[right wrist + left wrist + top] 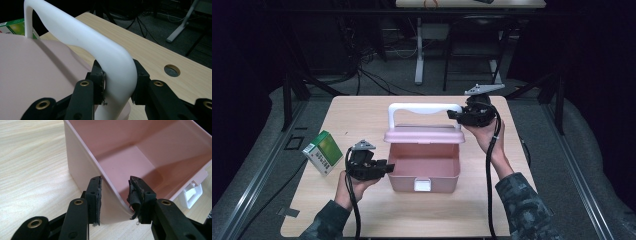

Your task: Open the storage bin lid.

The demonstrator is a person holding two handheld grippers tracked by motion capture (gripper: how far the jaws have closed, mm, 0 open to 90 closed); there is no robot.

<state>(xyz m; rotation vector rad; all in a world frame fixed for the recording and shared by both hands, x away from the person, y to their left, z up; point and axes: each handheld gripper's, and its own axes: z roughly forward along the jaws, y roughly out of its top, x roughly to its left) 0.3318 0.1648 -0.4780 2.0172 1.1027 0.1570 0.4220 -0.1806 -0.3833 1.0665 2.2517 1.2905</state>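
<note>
The right gripper [117, 83] is clamped on the white handle [426, 107], holding the pink box's [424, 170] lid [424, 135] up. The left gripper [115, 200] straddles the box's corner, one pad apparently touching, the other clear. At table centre the box stands empty; the green carton [323, 151] seemingly awaits loading.

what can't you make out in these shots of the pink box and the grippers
- High view: the print on the green carton is too small to read.
- High view: the box floor's near part is hidden by its front wall.
- Left gripper view: whether the right-hand finger presses the box wall; a gap seems to show.
- Right gripper view: the lid hides the hinge, and the handle is cut off below.
</note>
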